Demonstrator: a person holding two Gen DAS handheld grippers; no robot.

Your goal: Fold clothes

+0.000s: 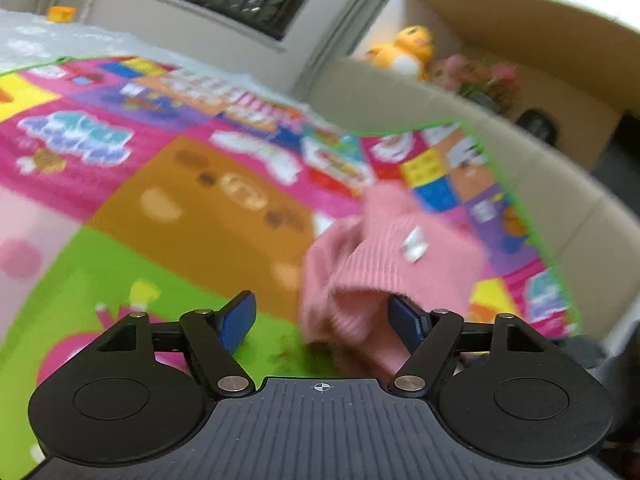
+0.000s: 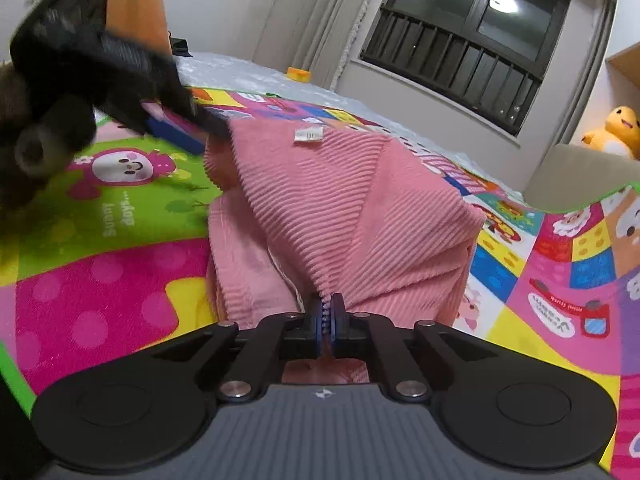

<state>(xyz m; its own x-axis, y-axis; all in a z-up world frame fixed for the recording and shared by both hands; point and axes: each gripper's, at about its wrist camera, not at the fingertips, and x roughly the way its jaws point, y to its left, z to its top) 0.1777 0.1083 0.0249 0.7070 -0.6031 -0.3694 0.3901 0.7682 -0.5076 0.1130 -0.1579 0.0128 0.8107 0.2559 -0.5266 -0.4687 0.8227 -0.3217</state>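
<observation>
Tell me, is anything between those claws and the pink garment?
Nothing visible. The right gripper is shut on the pink garment; the left gripper is open, its right finger against the cloth.

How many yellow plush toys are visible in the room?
1: a yellow plush duck beside the window wall, behind the beige edge past the play mat. Others may be hidden.

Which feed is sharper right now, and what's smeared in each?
Left wrist view: motion blur over the play mat and pink garment; the open left gripper stays crisp. Right wrist view: sharper, garment ribs readable at the right gripper; only the left gripper at upper left is smeared.
</observation>
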